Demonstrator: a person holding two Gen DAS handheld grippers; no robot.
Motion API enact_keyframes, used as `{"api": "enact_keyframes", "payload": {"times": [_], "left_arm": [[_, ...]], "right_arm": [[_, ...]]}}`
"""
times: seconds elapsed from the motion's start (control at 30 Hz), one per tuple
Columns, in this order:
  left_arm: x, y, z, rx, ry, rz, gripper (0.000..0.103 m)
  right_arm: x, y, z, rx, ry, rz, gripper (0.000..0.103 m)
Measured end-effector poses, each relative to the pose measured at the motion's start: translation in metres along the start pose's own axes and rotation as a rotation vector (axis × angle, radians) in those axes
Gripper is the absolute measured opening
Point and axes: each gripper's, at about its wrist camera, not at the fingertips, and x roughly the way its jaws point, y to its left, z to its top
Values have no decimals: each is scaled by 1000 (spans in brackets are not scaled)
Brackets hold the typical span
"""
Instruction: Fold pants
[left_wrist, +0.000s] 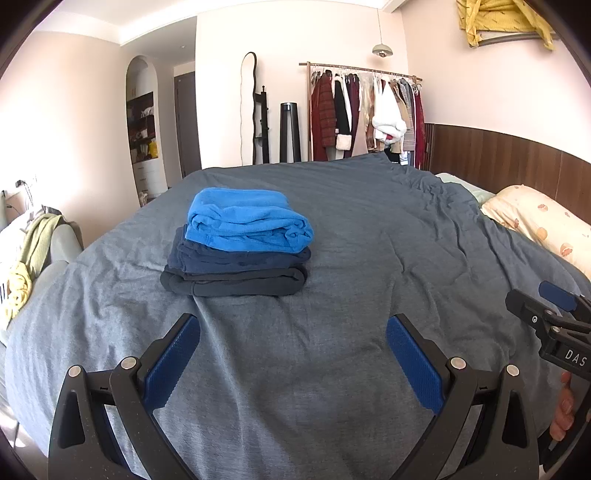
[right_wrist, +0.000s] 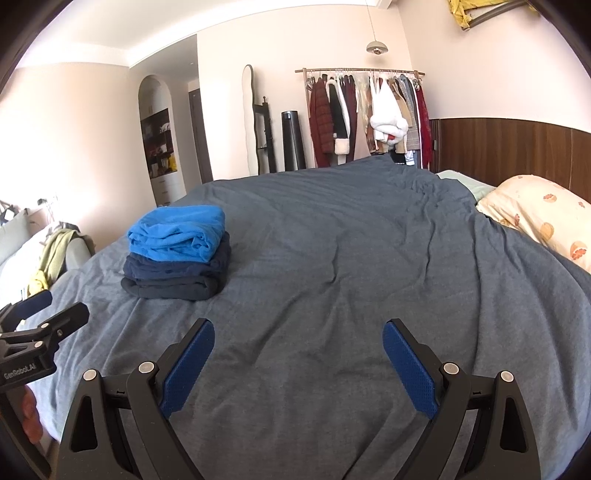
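Note:
A stack of folded pants rests on the grey-blue bed cover (left_wrist: 332, 369): bright blue pants (left_wrist: 247, 219) on top, navy pants (left_wrist: 236, 256) under them, dark charcoal pants (left_wrist: 232, 282) at the bottom. The same stack (right_wrist: 177, 251) shows left of centre in the right wrist view. My left gripper (left_wrist: 293, 325) is open above the cover, short of the stack, nothing between its fingers. My right gripper (right_wrist: 298, 328) is open too, over bare cover to the right of the stack. Each gripper appears at the edge of the other's view, the right (left_wrist: 554, 314) and the left (right_wrist: 40, 321).
A floral pillow (left_wrist: 543, 225) lies at the right by the wooden headboard (left_wrist: 498, 158). A clothes rack (left_wrist: 365, 114) and a wavy mirror (left_wrist: 248, 107) stand beyond the far edge. Green and yellow garments (left_wrist: 33, 251) drape a chair at the left.

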Motion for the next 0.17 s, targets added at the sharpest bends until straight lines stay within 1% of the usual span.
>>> {"api": "enact_keyframes", "payload": {"times": [0.17], "left_arm": [[1, 0, -1, -1, 1, 8, 103]], "right_arm": [[4, -3, 0, -5, 7, 1, 93]]}}
